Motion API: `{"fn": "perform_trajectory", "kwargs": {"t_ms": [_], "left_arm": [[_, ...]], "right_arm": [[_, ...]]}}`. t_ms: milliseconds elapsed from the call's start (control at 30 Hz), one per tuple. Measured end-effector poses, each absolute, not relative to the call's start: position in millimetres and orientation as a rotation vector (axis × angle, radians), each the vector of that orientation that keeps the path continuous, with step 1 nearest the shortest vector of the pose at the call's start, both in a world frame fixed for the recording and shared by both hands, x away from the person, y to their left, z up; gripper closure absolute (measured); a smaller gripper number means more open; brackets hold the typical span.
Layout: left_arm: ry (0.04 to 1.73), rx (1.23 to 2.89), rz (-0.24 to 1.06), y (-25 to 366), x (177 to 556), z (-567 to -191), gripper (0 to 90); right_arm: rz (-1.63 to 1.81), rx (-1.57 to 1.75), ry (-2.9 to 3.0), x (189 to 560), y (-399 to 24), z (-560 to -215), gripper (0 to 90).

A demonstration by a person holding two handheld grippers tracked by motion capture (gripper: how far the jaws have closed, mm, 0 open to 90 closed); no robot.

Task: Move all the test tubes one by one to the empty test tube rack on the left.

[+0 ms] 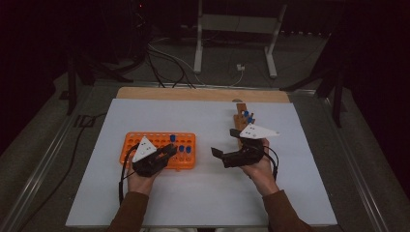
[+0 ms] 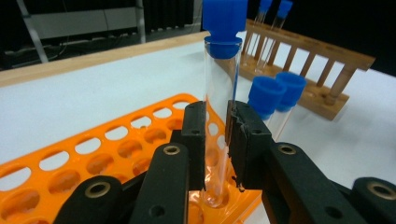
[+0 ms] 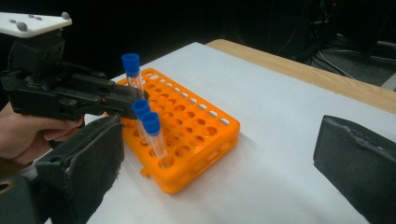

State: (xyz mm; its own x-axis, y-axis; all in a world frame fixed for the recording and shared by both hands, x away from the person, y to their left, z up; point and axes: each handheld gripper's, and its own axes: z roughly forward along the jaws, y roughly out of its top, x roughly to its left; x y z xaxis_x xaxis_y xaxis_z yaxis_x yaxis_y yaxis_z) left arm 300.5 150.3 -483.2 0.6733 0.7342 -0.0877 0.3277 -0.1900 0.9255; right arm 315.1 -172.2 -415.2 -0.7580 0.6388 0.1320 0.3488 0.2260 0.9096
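Possibly the left gripper, clenched on a blue-capped tube in the orange rack, tilts and jams it, while the right gripper waits released.

Left claw clamped tight (jaws nearly meeting); right claw spread wide, pointing leftward.
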Motion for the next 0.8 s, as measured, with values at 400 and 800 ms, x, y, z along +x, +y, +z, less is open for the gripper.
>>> {"fn": "perform_trajectory", "kwargs": {"t_ms": [400,800], "left_arm": [[0.861,1.847,0.451,151.4,297.4,-488.6,77.7],[0.856,1.918,0.468,145.5,296.0,-493.1,77.8]], "right_arm": [[1.538,0.952,2.227,313.7,-183.7,-420.1,2.1],[1.538,0.973,2.222,312.8,-191.0,-423.8,2.1]]}}
